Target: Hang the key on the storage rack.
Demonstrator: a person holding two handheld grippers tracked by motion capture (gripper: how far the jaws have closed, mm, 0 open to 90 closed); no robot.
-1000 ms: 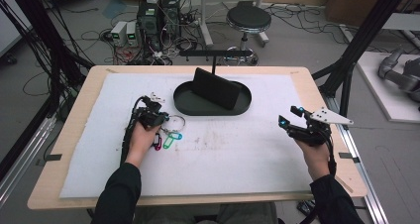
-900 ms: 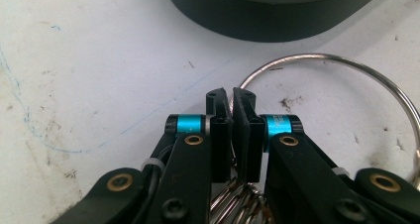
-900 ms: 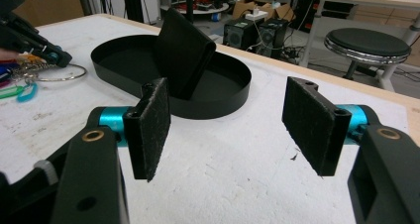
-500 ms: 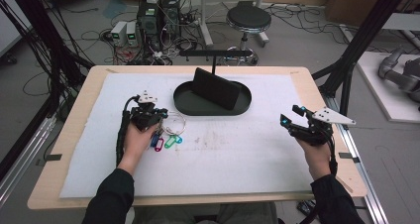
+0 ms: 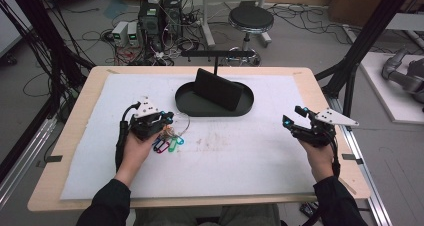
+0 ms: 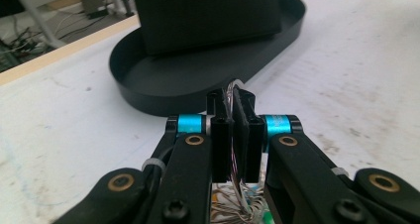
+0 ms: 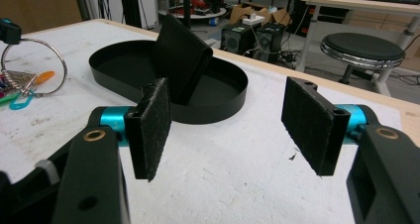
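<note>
Left gripper (image 5: 167, 120) jaws pinched tight on the thin key ring (image 6: 233, 92), at eight o'clock of the oval tray (image 5: 185, 102); light, slippery wire, tags (image 5: 167, 143) dangling loosely; right gripper (image 5: 295, 117) jaws wide, empty

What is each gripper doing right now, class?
Left gripper: shut on the key ring.
Right gripper: open, holding nothing.

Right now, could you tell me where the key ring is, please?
In the high view the key ring is on the table's left side, pinched in the left gripper just short of the black oval tray, its coloured tags hanging below.
</note>
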